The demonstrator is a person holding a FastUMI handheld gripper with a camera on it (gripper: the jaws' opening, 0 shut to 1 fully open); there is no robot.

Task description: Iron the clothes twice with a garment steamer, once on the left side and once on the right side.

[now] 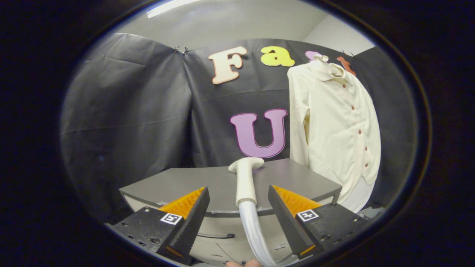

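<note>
Gripper view shows our gripper (239,202) spread open around the steamer (245,181) at lower centre, a light, rigid handle we judge best gripped mid-shaft, shirt (334,129) hanging at right.

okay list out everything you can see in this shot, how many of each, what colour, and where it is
Steamer head: one, cream white, lying on the table top, in line with the gap between the fingers and just ahead of them.
Hose: one, white ribbed, running from the steamer head's handle down over the table's front edge, between the fingers.
Shirt: one, cream with small reddish buttons, hanging against the booth wall beyond the table, off to the right-hand finger's side.
Table: one, grey top, pale front with a dark drawer handle, just ahead of the fingers.
Booth wall: one, black cloth, behind the table and shirt.
Gripper: one, fingers spread wide either side of the hose, touching nothing.
</note>
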